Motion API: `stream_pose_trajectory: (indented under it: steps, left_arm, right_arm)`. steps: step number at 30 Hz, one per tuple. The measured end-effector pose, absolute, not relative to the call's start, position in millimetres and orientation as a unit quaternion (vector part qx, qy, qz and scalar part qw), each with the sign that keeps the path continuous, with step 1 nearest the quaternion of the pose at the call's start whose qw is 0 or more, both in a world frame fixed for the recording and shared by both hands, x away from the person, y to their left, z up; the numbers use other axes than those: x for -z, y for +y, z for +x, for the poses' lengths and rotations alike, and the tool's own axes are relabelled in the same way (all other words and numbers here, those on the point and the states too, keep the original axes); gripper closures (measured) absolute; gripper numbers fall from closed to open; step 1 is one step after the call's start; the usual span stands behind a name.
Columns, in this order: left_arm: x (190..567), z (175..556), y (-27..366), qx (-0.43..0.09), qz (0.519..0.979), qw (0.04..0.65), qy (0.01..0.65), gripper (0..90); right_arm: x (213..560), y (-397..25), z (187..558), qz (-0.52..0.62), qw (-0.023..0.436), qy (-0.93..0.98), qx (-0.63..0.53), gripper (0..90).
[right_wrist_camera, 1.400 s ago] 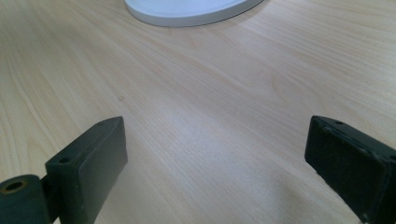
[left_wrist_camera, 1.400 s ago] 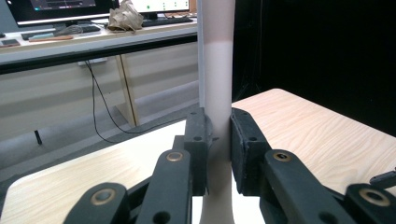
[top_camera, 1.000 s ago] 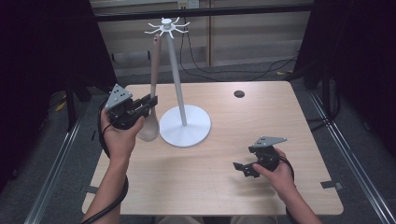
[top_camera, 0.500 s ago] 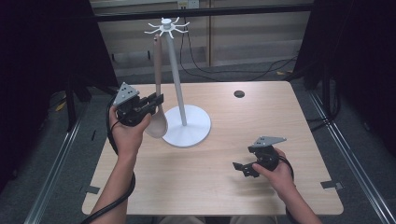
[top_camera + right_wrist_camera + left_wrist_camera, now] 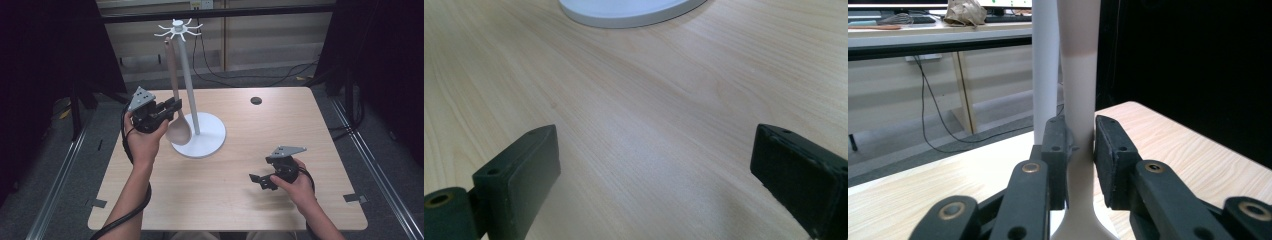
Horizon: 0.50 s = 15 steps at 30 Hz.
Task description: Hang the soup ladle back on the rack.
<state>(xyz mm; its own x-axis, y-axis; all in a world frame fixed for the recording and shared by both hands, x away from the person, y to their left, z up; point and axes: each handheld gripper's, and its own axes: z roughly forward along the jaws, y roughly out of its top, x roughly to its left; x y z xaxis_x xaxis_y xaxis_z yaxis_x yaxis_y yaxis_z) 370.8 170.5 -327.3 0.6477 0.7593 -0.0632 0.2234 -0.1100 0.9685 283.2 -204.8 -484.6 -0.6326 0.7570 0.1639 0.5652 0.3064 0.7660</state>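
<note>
A long beige spoon (image 5: 178, 132) stands upright, bowl down, with its handle (image 5: 1078, 100) pinched between the jaws of my left gripper (image 5: 175, 106). It hangs just left of the white stand's pole (image 5: 189, 85), and its bowl is over the left edge of the round base (image 5: 207, 142). The handle's top reaches up near the ring of hooks (image 5: 178, 29). In the left gripper view the gripper (image 5: 1080, 145) is shut on the handle, with the pole (image 5: 1045, 60) right behind. My right gripper (image 5: 256, 180) rests low at the table's front right, jaws wide open (image 5: 654, 165) over bare wood.
A small black disc (image 5: 256, 100) lies near the table's (image 5: 310, 150) far right edge. The stand's base (image 5: 624, 10) lies ahead of the right gripper. Cables run across the floor behind the table, with dark curtains on both sides.
My left gripper has carried the spoon to the right, closer to the stand's pole, so the bowl now hangs over the base. The right gripper has stayed still.
</note>
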Motion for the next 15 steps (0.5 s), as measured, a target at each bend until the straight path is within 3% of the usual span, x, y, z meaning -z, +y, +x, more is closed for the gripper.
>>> stream_pose_trajectory:
  steps: [11, 13, 15]
  left_arm:
    - [328.7, 370.8, 168.7, -0.233, 0.715, 0.563, 0.344, 70.7]
    - [330.7, 369.2, 169.5, -0.236, 0.718, 0.557, 0.345, 65.7]
    - [333.4, 367.3, 170.7, -0.237, 0.717, 0.553, 0.352, 55.0]
  right_arm:
    - [484.4, -204.8, 282.4, 0.41, 0.114, 0.802, -0.418, 5.7]
    - [484.2, -205.4, 281.9, 0.411, 0.114, 0.802, -0.418, 5.7]
    - [484.2, -206.3, 281.6, 0.412, 0.115, 0.802, -0.418, 5.7]
